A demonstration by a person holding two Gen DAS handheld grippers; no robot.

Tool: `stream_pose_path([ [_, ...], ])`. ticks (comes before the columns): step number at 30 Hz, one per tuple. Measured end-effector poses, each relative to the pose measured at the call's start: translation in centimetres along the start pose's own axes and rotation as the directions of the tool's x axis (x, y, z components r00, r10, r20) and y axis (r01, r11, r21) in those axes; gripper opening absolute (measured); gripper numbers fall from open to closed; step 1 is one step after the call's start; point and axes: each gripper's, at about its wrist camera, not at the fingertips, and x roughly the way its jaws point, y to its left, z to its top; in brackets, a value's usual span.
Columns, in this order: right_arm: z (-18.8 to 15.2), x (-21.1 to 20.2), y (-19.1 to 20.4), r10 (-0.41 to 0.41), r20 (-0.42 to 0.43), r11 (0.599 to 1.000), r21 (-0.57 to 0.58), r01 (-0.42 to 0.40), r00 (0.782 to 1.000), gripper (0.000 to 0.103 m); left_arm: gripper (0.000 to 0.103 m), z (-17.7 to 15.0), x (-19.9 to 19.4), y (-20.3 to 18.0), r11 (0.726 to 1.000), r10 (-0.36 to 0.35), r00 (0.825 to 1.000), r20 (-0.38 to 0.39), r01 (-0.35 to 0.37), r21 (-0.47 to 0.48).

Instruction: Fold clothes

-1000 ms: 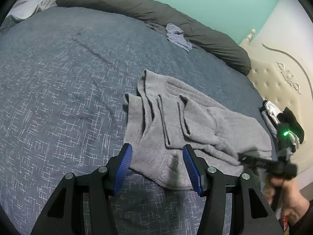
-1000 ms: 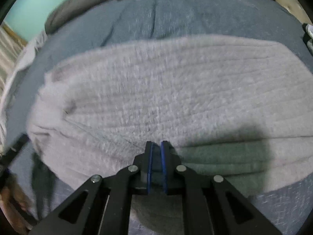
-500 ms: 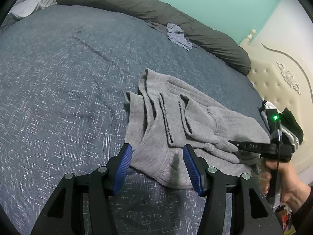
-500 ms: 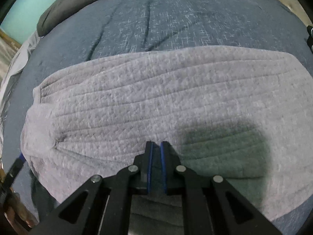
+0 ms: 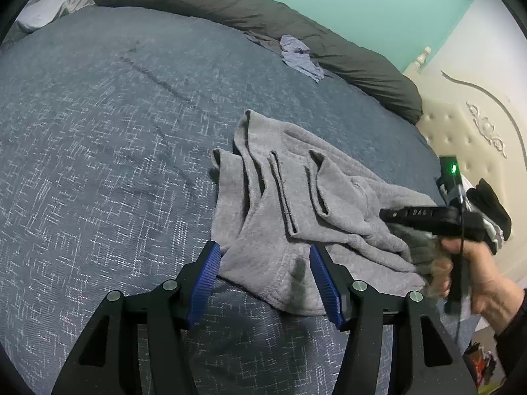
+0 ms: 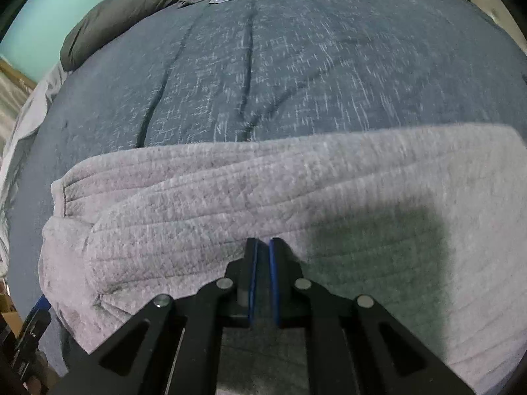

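Right tool (image 6: 262, 247) dragged grey garment (image 6: 230, 204), clamped; left tool (image 5: 263, 273) open.

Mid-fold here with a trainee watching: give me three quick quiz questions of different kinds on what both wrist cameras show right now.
1. True or false: the left gripper is clamped on the grey knitted garment.
2. Which gripper has its blue-padded fingers pressed on the garment? A) left B) right
3. Fill in: a small crumpled pale-blue cloth lies against the long dark grey ____ at the far edge of the blue bedspread.

Key: 1 false, it stands open at the hem; 2 B, the right gripper; 3 pillow.
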Motion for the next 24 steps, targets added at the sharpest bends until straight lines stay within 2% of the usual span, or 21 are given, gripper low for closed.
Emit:
stream_pose_path([
  [5, 2.4, -0.1, -0.1, -0.014, 0.023, 1.000, 0.016, 0.014, 1.000, 0.006, 0.061, -0.1, 0.0, 0.0, 1.000, 0.001, 1.000, -0.001, -0.001, -0.001],
  [9, 2.3, 1.5, -0.5, 0.001, 0.001, 1.000, 0.012, -0.001, 1.000, 0.005, 0.061, -0.1, 0.2, -0.1, 1.000, 0.005, 1.000, -0.005, -0.005, 0.003],
  [12, 2.8, 0.9, -1.1, 0.031, -0.009, 0.998, 0.047, -0.031, 0.999, 0.005, 0.062, 0.0, 0.2, -0.1, 1.000, 0.002, 1.000, -0.006, -0.002, 0.003],
  [16, 4.6, -0.2, -1.0, 0.031, 0.047, 0.998, 0.054, -0.033, 0.998, 0.005, 0.062, -0.2, 0.3, -0.1, 1.000, 0.003, 1.000, -0.009, -0.003, 0.006],
  [20, 4.6, 1.8, -1.0, 0.010, 0.034, 1.000, 0.029, -0.010, 0.999, 0.004, 0.062, -0.2, 0.2, 0.3, 1.000, 0.003, 1.000, -0.012, -0.003, -0.011],
  [24, 4.4, 0.7, -1.7, 0.027, 0.025, 0.999, 0.022, -0.027, 0.999, 0.004, 0.062, 0.1, -0.2, 0.7, 1.000, -0.001, 1.000, -0.005, 0.001, -0.029],
])
